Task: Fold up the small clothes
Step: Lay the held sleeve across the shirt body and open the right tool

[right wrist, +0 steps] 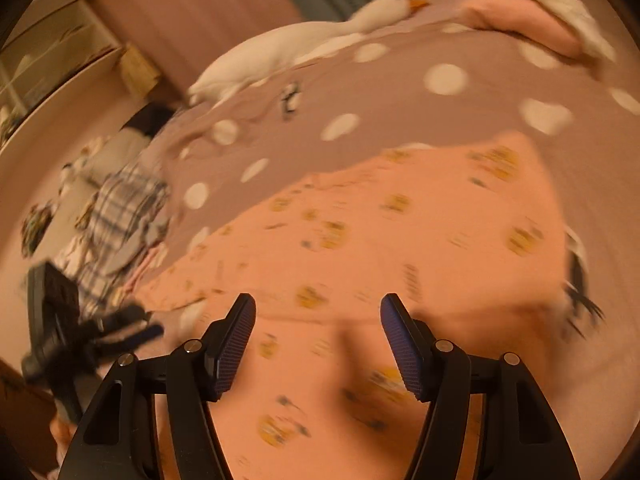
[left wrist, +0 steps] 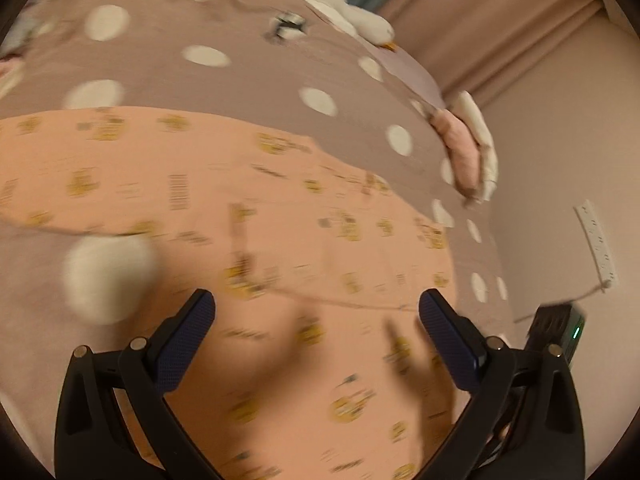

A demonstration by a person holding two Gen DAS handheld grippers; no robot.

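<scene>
Between folds on the peach garment [right wrist: 400,220]

Our left gripper [left wrist: 316,316] and right gripper [right wrist: 318,320] hovered wide, empty above it; next we needed an edge.

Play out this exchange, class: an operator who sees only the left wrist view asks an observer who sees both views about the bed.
Operator: Is the right hand-held gripper holding the peach garment?
Observer: No, its jaws stand open above it, empty.
Operator: Anything left of the garment?
Observer: A plaid garment lies crumpled at the bed's edge.
Operator: I see only the goose's head.
Observer: The whole white plush goose lies stretched along the polka-dot bedspread.
</scene>
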